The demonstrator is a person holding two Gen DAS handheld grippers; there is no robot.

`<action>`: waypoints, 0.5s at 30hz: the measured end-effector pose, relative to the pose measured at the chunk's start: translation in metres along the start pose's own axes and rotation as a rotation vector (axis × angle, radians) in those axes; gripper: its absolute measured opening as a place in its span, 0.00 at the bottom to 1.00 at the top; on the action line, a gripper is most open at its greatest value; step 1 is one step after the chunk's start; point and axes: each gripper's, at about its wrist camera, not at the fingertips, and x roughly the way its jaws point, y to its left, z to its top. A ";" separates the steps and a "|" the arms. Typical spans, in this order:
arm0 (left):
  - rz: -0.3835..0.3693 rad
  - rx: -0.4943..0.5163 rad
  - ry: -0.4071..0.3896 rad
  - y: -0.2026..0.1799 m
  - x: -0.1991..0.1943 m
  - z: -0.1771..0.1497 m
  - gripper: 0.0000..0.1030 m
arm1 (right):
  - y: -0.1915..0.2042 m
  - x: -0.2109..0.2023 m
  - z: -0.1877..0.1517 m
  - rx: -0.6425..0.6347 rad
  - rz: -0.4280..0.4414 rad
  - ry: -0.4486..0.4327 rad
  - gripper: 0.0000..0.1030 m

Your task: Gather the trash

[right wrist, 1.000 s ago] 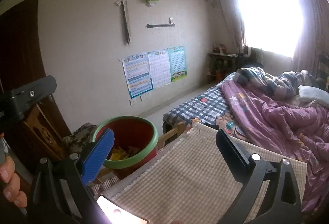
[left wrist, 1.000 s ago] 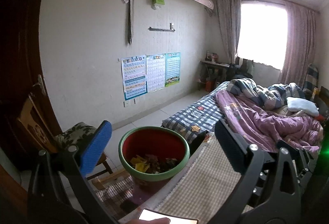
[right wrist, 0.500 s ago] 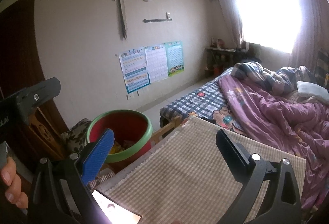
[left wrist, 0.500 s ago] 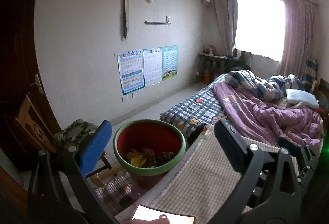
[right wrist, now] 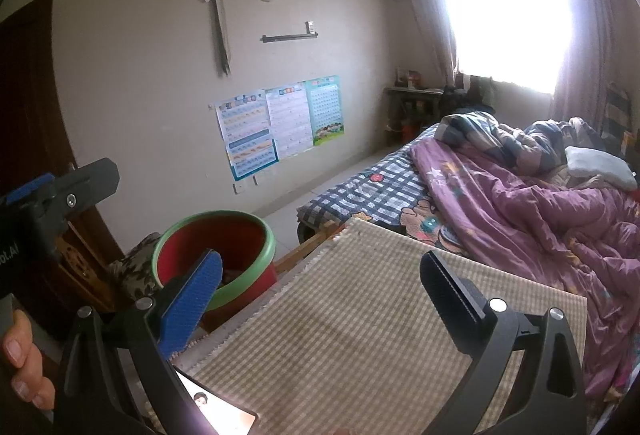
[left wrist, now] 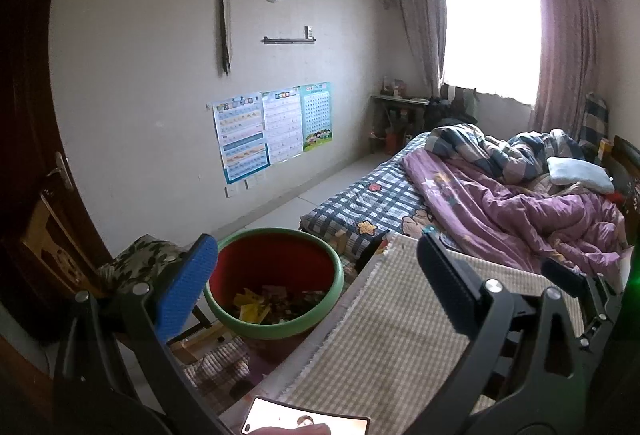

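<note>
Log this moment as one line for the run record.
left gripper: open, empty | right gripper: open, empty | basin: holds trash, beside table | checked cloth: bare | phone: near edge

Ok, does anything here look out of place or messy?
Mostly the bed: its purple quilt and plaid blanket lie bunched and unmade. A lit phone sits at the checked mat's near edge. The trash is all inside the red basin; nothing looks spilled.

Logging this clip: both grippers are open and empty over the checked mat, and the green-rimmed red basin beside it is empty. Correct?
Not quite. The left wrist view shows the basin already holds wrappers and scraps. The left gripper and right gripper are open and empty over the checked mat.
</note>
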 end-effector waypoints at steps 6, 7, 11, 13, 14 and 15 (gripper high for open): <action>0.001 -0.001 0.000 0.000 0.000 0.000 0.95 | 0.000 0.001 0.001 -0.002 0.004 0.002 0.93; 0.001 -0.002 0.001 -0.001 0.001 0.000 0.95 | -0.001 0.002 0.001 -0.002 0.006 0.002 0.93; 0.000 0.000 0.000 0.000 0.001 0.000 0.95 | -0.002 0.004 0.001 0.000 0.008 0.006 0.93; 0.004 0.000 0.002 0.000 0.002 0.000 0.95 | -0.002 0.004 0.001 0.000 0.008 0.005 0.93; 0.010 -0.002 0.004 0.001 0.003 0.000 0.95 | -0.002 0.005 0.001 0.001 0.008 0.007 0.93; 0.016 -0.008 0.010 0.002 0.005 0.000 0.95 | -0.002 0.005 0.001 0.001 0.008 0.008 0.93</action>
